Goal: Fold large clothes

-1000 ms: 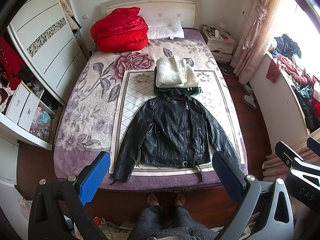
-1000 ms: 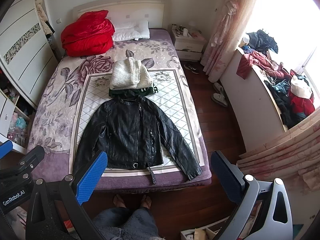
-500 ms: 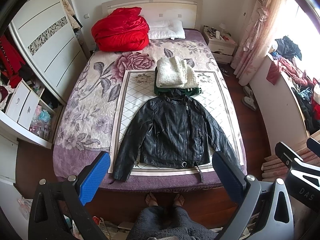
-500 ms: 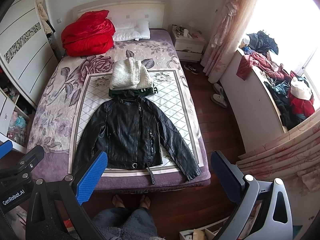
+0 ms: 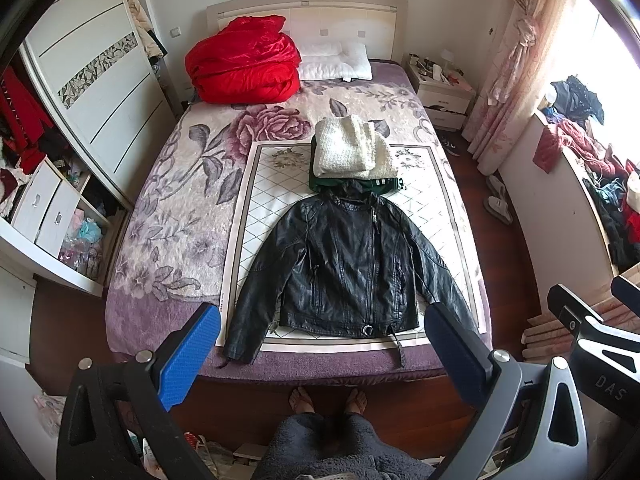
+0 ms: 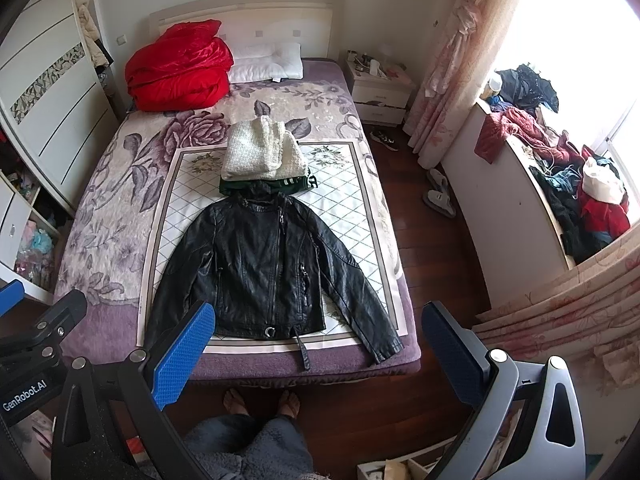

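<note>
Over the last second almost nothing has changed: both cameras have drifted only slightly, and the black leather jacket (image 5: 344, 268) lies exactly as it did, spread flat and front-up on the white diamond-pattern mat (image 5: 260, 200) at the foot end of the bed (image 5: 160, 240), sleeves angled out to either side and both cuffs reaching the bed's foot edge. That stillness suggests the folding of this garment has not yet begun, and the person is probably lining up the first grab. The left hand-held gripper (image 5: 320, 356) hangs above the floor short of the foot edge, its jaws spread wide with nothing between them; the right hand-held gripper (image 6: 316, 354) is likewise wide open and empty, well apart from the jacket. Just beyond the collar, touching or nearly touching it, sits a stack of folded clothes: a white fuzzy sweater (image 5: 352, 148) on top of a dark green garment (image 5: 356, 186), apparently finished pieces. This stack crowds the far end of the mat, so a fold toward the collar has little spare room. A loose belt strap (image 5: 398, 346) dangles off the hem over the foot edge and may need tucking. A red quilt (image 5: 244, 60) and white pillow (image 5: 336, 62) occupy the head end, well clear of the work.
</note>
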A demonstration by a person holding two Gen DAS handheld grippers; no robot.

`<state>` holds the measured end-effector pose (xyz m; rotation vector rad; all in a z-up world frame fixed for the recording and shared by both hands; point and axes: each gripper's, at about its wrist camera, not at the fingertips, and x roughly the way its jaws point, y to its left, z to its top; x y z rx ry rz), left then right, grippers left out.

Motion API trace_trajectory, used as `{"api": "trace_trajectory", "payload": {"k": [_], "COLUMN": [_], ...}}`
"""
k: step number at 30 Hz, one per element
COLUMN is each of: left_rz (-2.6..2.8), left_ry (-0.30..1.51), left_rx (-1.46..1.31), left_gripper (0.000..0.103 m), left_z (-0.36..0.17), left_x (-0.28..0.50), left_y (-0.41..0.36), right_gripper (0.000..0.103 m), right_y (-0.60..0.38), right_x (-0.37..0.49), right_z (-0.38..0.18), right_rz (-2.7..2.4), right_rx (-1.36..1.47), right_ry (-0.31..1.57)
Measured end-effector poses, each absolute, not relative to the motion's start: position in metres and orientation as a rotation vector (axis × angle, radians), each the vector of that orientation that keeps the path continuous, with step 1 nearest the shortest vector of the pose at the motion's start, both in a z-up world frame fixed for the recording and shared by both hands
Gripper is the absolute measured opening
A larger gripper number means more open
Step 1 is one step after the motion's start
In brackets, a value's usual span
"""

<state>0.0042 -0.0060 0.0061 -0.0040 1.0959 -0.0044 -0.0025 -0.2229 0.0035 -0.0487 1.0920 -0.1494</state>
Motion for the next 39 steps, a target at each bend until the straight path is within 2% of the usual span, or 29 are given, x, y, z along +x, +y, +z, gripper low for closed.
{"api": "trace_trajectory", "payload": {"k": [30,39], "left_rz": [-0.009,-0.029], "left_ry": [1.09,1.089], "left_rx": [-0.012,-0.008], "left_gripper": [0.103,0.103], "left_z": [0.014,0.009], "left_x": [0.007,0.029], "left_y": [-0.013,-0.012], "right_gripper": [0.103,0.103], "right_y": [-0.212,-0.21], "right_x": [0.002,0.005], "right_z": [0.026,0.03], "right_rz": [-0.145,-0.153], "right_rx": [-0.055,-0.056], "right_ry": [1.081,1.08]}}
